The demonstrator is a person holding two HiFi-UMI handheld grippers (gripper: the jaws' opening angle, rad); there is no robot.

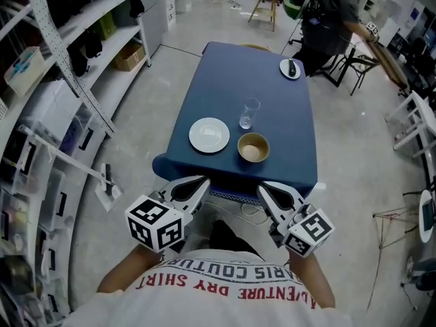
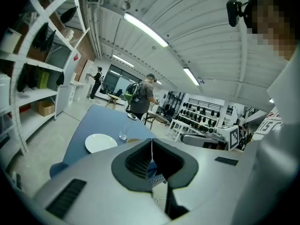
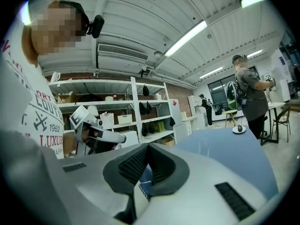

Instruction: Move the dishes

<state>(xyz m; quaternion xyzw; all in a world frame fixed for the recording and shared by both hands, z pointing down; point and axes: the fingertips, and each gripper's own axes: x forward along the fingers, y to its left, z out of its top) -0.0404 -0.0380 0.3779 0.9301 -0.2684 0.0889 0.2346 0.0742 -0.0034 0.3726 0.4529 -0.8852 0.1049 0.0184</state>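
Nearest the lens, the person's white printed shirt is filling the bottom of the head view. Just ahead of it the left gripper and the right gripper are hovering side by side, short of the near edge of the blue table.

The left gripper's own view is showing its pads pressing together along a thin seam, with nothing between them. The right gripper's view is showing the same: jaws fully closed and empty.

The dishes are resting on the near half of the table, clear of both grippers. A tan bowl is sitting closest to the edge. A white plate is lying at 10 o'clock from the bowl, and a clear drinking glass is standing upright at 12 o'clock from it. A small plate carrying a dark item is lying at the table's far corner, at 1 o'clock.

Metal shelving is running along 9 o'clock. Another person is standing beyond the table.
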